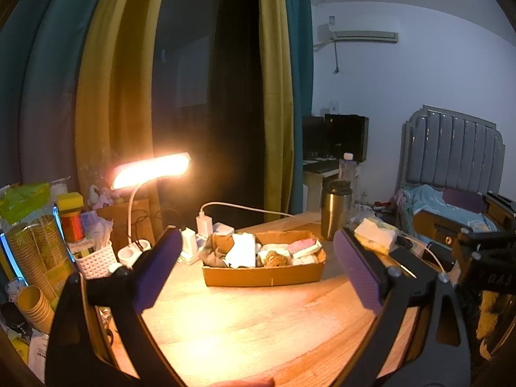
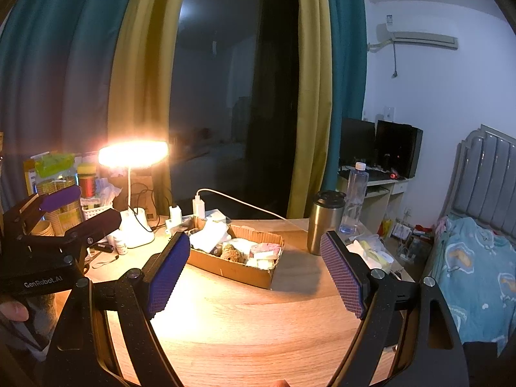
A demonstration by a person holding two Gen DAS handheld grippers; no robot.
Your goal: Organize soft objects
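Observation:
A shallow cardboard box stands on the wooden table and holds several soft things: a white cloth, a grey sock, a brown plush and a pink sponge. The box also shows in the right wrist view, with the brown plush inside. My left gripper is open and empty, held above the table in front of the box. My right gripper is open and empty, also in front of the box. The left gripper shows at the left of the right wrist view.
A lit desk lamp stands left of the box, beside chargers and a white basket. A steel tumbler and a water bottle stand to the right. A tissue pack lies at the table's right edge. A bed is beyond.

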